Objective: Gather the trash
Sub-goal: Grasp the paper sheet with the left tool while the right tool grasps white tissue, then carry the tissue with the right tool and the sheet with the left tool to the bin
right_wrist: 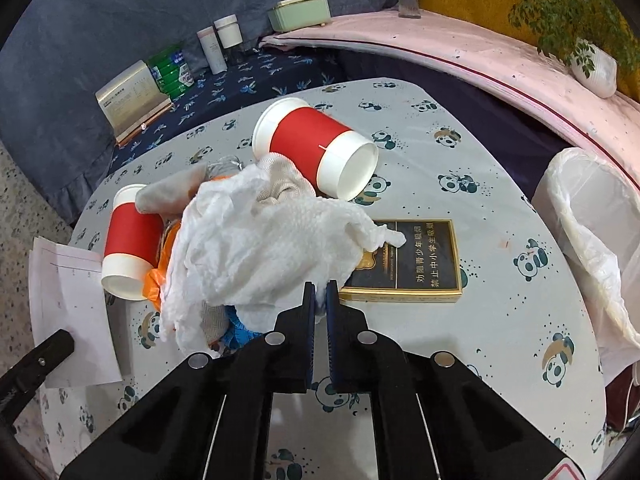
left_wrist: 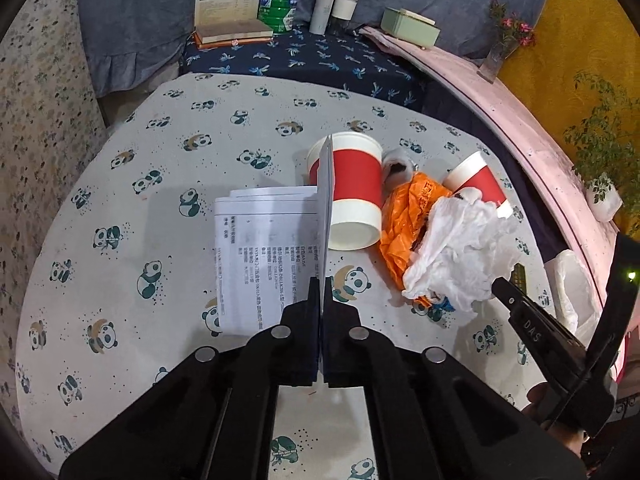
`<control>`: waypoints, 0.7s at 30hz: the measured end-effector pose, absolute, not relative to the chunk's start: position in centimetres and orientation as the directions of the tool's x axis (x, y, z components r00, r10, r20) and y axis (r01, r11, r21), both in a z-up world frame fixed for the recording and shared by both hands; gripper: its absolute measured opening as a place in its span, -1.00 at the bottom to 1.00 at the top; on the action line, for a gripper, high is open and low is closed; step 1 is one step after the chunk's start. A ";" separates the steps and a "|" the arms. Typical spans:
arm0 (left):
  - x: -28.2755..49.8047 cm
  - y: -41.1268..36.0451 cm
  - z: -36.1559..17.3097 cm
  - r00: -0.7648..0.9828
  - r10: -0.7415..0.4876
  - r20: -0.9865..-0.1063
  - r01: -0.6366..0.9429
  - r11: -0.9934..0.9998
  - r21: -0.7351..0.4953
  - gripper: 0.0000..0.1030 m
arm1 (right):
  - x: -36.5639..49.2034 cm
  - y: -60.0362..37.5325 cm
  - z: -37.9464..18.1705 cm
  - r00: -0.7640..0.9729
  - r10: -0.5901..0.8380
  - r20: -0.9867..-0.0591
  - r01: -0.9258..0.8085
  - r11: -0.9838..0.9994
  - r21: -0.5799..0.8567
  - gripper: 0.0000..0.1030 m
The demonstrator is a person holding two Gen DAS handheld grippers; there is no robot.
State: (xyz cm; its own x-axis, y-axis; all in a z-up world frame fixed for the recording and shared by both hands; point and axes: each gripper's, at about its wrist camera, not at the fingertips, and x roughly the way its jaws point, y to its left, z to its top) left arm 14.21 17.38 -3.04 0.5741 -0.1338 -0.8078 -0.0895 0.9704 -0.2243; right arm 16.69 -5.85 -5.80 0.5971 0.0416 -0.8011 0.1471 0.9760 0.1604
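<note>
Gripping a printed sheet (left_wrist: 272, 248) edge-on, the left gripper (left_wrist: 321, 292) has its jaws closed on the paper; the sheet's long axis runs straight ahead toward a red cup (left_wrist: 352, 192). The right gripper (right_wrist: 320, 300) pinches the crumpled white tissue (right_wrist: 260, 248) near the table's (right_wrist: 500, 320) centre. The lined bin (right_wrist: 592, 240) stands off the table's right edge, nearer the right gripper.

Left gripper (left_wrist: 322, 292) – matte black, silver screws (blue pads), "DAS" lettering

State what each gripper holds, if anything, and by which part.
The left gripper pinches the printed paper by its near edge. The right gripper is shut on the near edge of the white tissue.
</note>
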 end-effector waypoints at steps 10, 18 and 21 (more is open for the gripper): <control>12.4 15.3 0.9 0.631 -0.181 -0.754 -0.012 0.970 -0.243 -1.00 | 13.7 -7.3 0.2 0.704 0.035 -0.710 0.141 0.972 0.187 -0.92; 10.9 11.9 3.9 0.655 -0.237 -0.718 0.085 0.967 -0.242 -1.00 | 11.3 -9.7 4.7 0.768 0.029 -0.640 0.137 0.969 0.208 -0.92; 10.4 10.5 4.7 0.657 -0.260 -0.708 0.120 0.963 -0.243 -1.00 | 10.2 -10.9 6.0 0.785 0.036 -0.619 0.137 0.964 0.229 -0.93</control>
